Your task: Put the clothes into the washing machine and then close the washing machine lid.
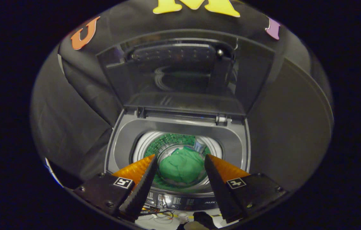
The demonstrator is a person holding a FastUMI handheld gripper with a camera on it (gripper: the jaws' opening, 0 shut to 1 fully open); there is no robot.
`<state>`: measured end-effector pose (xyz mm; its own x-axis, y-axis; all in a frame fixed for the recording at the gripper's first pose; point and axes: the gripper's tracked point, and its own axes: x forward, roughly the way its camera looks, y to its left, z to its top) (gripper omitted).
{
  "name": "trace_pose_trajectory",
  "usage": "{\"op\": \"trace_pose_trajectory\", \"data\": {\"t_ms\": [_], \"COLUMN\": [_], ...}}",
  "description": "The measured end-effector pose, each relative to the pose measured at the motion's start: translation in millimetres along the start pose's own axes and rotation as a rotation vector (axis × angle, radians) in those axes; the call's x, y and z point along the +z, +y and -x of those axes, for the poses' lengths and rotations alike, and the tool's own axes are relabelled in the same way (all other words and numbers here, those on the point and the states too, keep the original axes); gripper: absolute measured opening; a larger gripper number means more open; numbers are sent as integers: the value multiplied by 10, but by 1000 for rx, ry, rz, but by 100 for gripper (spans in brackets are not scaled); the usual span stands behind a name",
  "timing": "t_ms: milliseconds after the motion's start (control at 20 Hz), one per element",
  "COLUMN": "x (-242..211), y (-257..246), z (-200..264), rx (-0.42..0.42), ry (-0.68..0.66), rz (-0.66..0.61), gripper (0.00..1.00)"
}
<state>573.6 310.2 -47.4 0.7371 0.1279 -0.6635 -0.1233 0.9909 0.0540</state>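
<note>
- The tool (180,166) hangs above a top-loading washing machine (119,143), looking down into it; its two fingers (140,188) are spread wide apart and pinch nothing.
- A green bundle of clothes (180,166) lies at the bottom of the drum (143,145), seen in the gap between the fingers and well below them, touching neither.
- The drum wall around the clothes is shiny metal with rows of small holes, and it picks up a green reflection.
- The washing machine lid (180,76) stands open, tilted up and back from its hinge (220,119) at the far side of the opening; it is dark and see-through, with a faint mirror of the drum in it.
- The control panel (180,201) runs along the near edge of the machine, just under the fingers.
- Below the panel, some thin wires (158,214) and small items lie on a pale surface; they are too small to tell apart.
- Black cloth (72,105) drapes behind and on both sides of the machine.
</note>
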Motion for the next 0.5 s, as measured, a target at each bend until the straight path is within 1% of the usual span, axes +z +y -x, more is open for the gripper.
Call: {"op": "trace_pose_trajectory", "data": {"t_ms": [500], "x": [745], "y": [116], "z": [861], "rx": [3], "ry": [-278], "rz": [90], "gripper": [92]}}
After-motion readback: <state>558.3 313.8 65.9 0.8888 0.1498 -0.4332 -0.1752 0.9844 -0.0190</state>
